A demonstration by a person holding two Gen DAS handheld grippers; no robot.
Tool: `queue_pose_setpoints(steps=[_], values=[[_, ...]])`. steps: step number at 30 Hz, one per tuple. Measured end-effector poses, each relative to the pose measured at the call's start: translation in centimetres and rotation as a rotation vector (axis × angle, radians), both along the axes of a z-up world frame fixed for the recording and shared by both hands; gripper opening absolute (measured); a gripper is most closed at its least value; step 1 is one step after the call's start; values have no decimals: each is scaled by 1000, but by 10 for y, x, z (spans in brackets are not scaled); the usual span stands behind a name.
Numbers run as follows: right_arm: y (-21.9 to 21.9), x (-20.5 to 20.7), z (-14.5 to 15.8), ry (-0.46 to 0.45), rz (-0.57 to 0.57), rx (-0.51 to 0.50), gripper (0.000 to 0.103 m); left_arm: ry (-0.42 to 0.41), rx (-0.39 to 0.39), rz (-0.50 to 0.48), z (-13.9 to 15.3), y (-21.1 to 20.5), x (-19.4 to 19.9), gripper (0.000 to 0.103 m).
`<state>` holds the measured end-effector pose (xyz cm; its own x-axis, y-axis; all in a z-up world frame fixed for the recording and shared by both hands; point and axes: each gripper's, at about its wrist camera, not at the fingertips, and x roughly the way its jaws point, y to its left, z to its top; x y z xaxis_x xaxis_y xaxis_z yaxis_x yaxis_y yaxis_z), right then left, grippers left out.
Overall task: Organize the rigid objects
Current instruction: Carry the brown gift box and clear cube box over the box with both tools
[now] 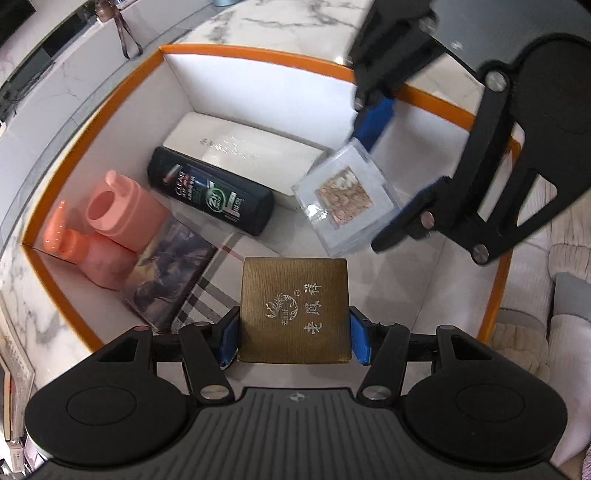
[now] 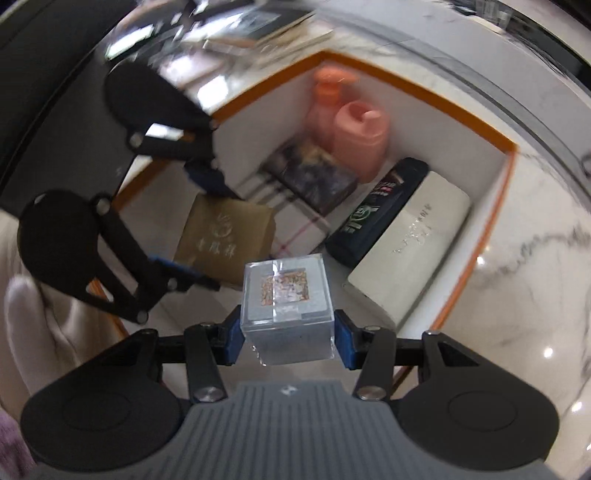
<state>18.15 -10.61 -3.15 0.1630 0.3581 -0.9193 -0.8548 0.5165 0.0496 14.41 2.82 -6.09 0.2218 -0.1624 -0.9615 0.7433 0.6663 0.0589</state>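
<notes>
Grippers both over the orange-rimmed box (image 1: 258, 50), both pointing steeply down into it. Left gripper (image 1: 293, 338) pinches a gold-brown square box (image 1: 293, 310) between its blue pads (image 1: 356, 339), one pad flat on each side face; silver emblem and characters on the lid face the camera. Right gripper (image 2: 288, 338) clamps a clear plastic cube (image 2: 288, 306) the same way, blue pads touching left and right walls; cube has a grey insert with a small reddish patterned square on top. In the left wrist view the cube (image 1: 345, 197) hangs above the box's white floor, just beyond the gold box and to its right, apart from it. Lower down, inside the box: a plaid-patterned sheet (image 1: 218, 291) on the floor, a dark pictured flat case (image 1: 170, 273) lying partly over it. Beside that, two pink bottles (image 1: 125, 214) against the left wall, close together. Next, a black shampoo bottle (image 1: 212, 192) on its side, touching a long white box (image 1: 240, 151) that lies along the far wall. Outside the box, white marble surface (image 1: 280, 18) with grey veins. A white-gloved hand (image 2: 33, 332) shows at the left edge of the right wrist view, blurred.
</notes>
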Motion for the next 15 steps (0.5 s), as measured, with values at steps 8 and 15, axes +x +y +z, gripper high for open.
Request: queue_pose_setpoints(steps=[8,15], values=[[24,10,-12,-27,290,-167,50,28,10,-21,-5,-2,2,67],[38,2,-40,-55,476,-331,49,41,-15,17,-8,1,6,67]])
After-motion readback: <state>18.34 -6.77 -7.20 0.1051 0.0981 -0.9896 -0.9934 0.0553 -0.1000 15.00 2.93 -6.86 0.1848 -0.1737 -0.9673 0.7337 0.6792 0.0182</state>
